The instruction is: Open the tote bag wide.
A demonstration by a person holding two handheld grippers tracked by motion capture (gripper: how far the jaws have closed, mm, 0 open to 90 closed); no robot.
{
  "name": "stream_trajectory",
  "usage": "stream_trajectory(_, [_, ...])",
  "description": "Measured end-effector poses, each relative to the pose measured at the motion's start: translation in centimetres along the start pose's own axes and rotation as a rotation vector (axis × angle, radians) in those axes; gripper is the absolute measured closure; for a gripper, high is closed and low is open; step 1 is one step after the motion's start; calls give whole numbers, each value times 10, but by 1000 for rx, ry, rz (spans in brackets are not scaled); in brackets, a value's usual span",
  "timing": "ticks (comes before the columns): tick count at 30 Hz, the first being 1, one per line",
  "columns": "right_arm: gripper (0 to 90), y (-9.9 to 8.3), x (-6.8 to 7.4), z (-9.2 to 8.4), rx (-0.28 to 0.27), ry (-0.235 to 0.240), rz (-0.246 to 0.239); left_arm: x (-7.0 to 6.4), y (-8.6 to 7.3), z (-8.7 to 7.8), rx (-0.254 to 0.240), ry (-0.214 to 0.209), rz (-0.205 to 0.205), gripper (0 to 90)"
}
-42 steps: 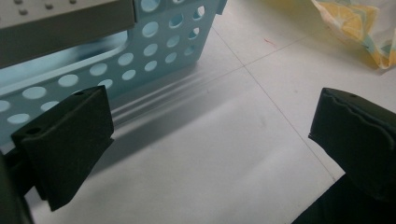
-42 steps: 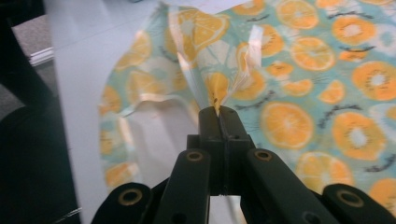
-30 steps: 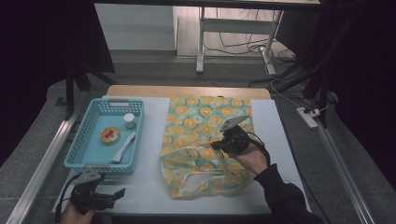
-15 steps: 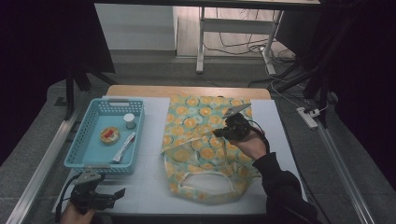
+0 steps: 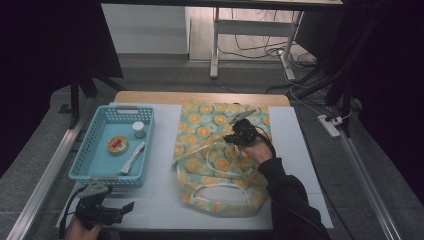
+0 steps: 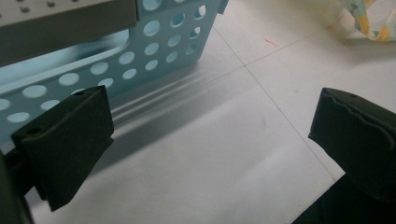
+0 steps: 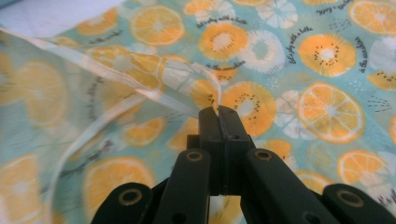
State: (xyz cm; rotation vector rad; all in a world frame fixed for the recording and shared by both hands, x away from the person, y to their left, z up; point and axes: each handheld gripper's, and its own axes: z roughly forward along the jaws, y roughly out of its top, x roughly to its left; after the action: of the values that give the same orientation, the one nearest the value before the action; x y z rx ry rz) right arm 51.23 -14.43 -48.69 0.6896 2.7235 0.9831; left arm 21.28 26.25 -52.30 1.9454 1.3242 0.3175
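Right gripper (image 7: 218,116) jaws pinch the white-trimmed edge of the orange-print apron (image 5: 220,155) (fold lifted off the fabric), right of the blue basket (image 5: 82,167). Left gripper (image 6: 210,140) jaws spread, near the basket's front wall.

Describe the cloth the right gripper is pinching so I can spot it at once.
On the white table, right of the blue basket, lies the orange-slice cloth. The right gripper is shut on its folded edge; nothing else there is printed fabric.

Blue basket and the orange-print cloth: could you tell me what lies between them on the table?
In the high view, just a bare strip of white table mat separates the blue basket from the orange-print cloth.
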Motion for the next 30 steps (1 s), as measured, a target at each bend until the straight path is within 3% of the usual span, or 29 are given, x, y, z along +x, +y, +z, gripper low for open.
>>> stream_trajectory(8, [892, -11, -5, 25, 11, 10, 35, 0, 0, 0, 1, 0, 2, 0])
stream_trajectory(12, [819, -15, -3, 30, 8, 14, 43, 0, 0, 0, 1, 0, 1, 0])
stream_trajectory(14, [706, -12, -3, 21, -21, 3, 58, 0, 0, 0, 1, 1, 2, 0])
stream_trajectory(15, [706, -12, -3, 21, -21, 3, 58, 0, 0, 0, 2, 1, 1, 0])
stream_trajectory(16, [619, -9, -3, 13, -36, 18, 80, 0, 0, 0, 3, 0, 1, 0])
stream_trajectory(22, [479, -6, 5, -7, -69, 47, 82, 0, 0, 0, 4, 2, 1, 0])
stream_trajectory(26, [339, -9, 22, -21, -80, 76, 51, 0, 0, 0, 5, 3, 1, 0])
stream_trajectory(27, [339, -9, 22, -21, -80, 76, 51, 0, 0, 0, 6, 3, 1, 0])
stream_trajectory(30, [226, -11, 34, -25, -74, 73, 32, 0, 0, 0, 6, 4, 1, 0])
